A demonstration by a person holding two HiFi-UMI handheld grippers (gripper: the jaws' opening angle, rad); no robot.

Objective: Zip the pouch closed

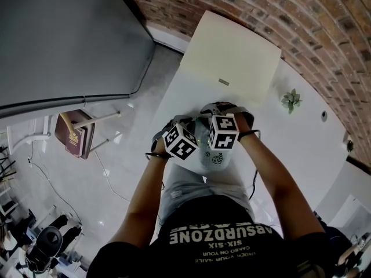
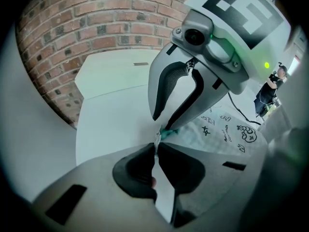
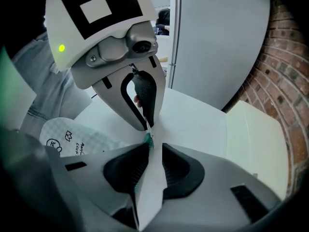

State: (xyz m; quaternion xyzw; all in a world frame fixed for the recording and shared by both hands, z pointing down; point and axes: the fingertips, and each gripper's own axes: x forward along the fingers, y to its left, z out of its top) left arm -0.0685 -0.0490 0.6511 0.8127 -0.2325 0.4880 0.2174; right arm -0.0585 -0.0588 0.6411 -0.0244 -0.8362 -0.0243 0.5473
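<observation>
I see left gripper (image 2: 155, 148) pinching end of white printed fabric pouch (image 2: 217, 129), right gripper (image 3: 147, 146) nipping its teal zipper pull (image 2: 169, 132)

We're looking at two grippers, the left gripper (image 2: 157, 148) and the right gripper (image 3: 150, 146), each carrying one marker cube (image 1: 181, 142), so two cubes are showing. One pouch (image 2: 222, 129) is lying on one white table (image 1: 301, 149). One cream board (image 1: 232, 57) and one small plant (image 1: 291, 100) are sitting there too. One dark red book (image 1: 74, 135) is resting off to the side.
</observation>
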